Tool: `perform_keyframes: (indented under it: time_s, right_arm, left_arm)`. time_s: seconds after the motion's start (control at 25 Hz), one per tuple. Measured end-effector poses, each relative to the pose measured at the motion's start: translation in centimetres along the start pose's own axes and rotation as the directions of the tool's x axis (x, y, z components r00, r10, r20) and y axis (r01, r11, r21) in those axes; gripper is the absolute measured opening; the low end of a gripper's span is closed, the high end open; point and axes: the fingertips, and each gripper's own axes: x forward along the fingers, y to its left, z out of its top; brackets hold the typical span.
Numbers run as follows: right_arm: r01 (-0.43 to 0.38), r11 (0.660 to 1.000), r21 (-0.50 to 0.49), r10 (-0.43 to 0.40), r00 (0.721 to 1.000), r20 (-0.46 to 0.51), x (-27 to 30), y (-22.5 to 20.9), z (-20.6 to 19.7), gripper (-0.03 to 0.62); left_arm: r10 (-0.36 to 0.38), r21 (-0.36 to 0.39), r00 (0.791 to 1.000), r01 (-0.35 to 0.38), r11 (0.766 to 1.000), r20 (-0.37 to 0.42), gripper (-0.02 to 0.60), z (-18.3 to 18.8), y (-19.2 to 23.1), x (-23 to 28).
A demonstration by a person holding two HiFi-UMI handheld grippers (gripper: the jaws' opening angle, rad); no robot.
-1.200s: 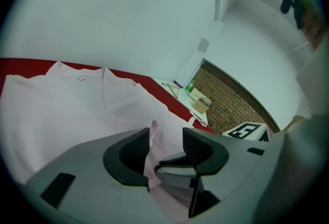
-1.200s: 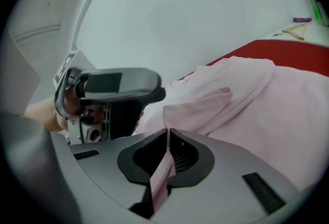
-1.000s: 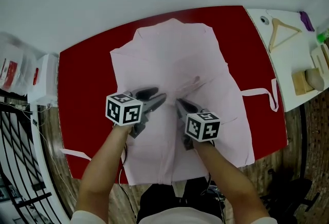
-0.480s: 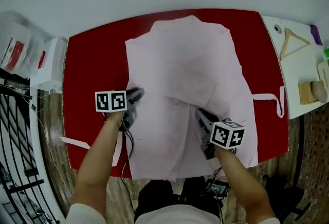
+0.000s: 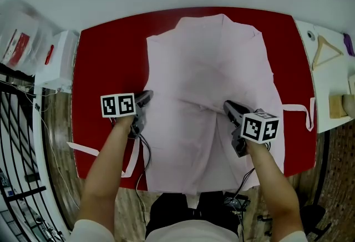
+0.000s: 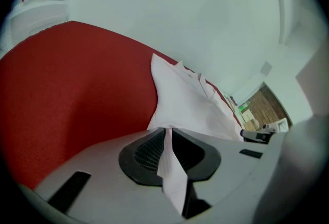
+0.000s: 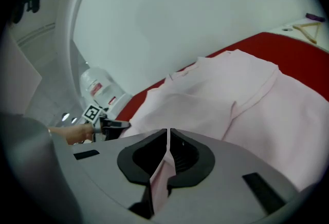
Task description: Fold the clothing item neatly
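The pink garment is lying spread on the red bench, its long axis running away from the person. The left gripper is sitting at its left edge; its jaws have just been closing and are pinching a fold of that edge. The right gripper is clamping fabric nearer the right side, jaws almost together. The cloth's bulk is lying between them, so the left edge is probably heading rightward across the centreline

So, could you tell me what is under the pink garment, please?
The pink garment lies on the red table, whose top shows to the left and right of it. Whether anything else sits beneath the cloth is hidden by it.
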Motion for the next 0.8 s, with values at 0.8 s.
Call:
perform_keyframes:
  time_s: [0.8]
  right_arm:
    - [0.171,0.983,0.065,-0.163,0.981,-0.107,0.5,-6.0,-0.6,0.014]
  left_arm:
    - [-0.032,0.134,0.997,0.041,0.990,-0.069,0.021,0.7,-2.4,1.8]
